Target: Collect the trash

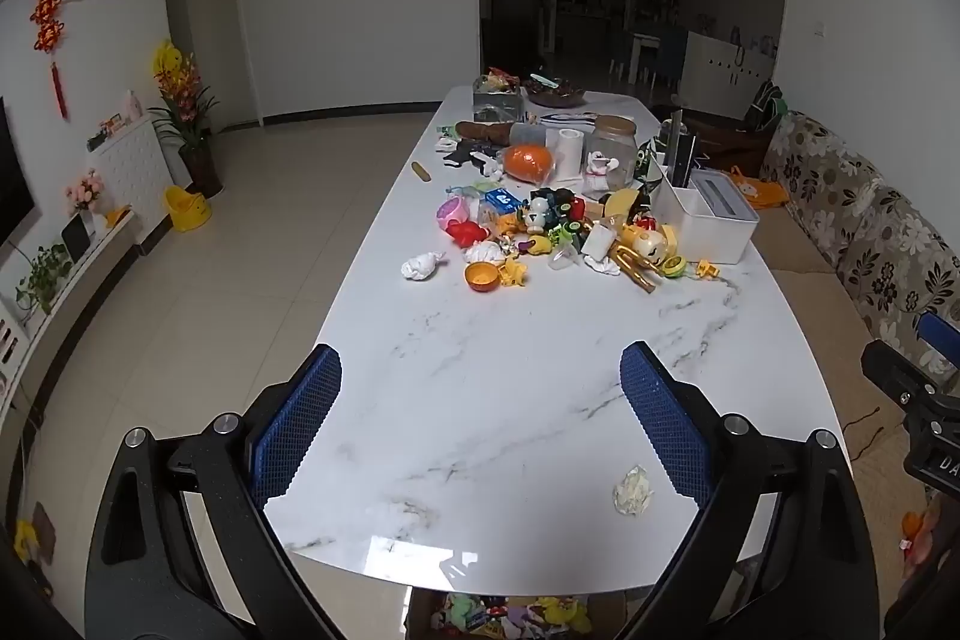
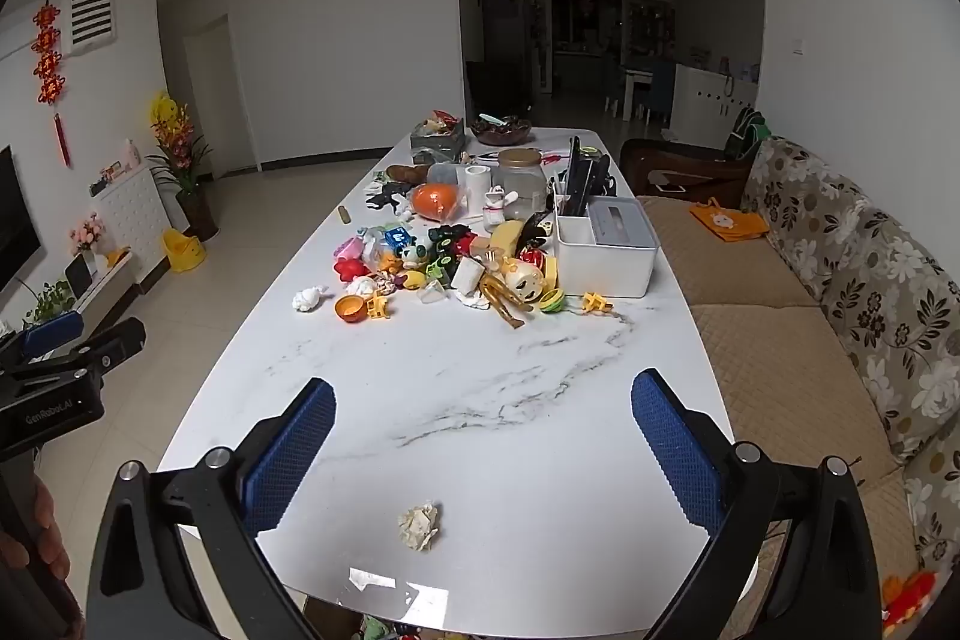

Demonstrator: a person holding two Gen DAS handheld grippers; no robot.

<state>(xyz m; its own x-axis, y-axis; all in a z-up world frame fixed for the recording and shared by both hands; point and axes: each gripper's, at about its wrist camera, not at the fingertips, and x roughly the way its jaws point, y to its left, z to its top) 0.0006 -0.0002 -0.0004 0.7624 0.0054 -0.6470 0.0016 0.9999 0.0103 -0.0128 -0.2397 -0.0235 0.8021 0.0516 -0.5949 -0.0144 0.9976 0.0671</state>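
both claws spread wide, empty, angled down over counter (image 2: pixel 540 400), ready to reach; right claw (image 2: pixel 480 451) frames crumpled paper wad (image 2: pixel 419 525) at lower centre, near edge; left claw (image 1: pixel 480 421) shows wad lower right; toy clutter (image 2: pixel 456 250) mid-frame, well apart.

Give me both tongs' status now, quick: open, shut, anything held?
Left tongs: open, holding nothing.
Right tongs: open, holding nothing; crumpled paper wad lies on the table, untouched.
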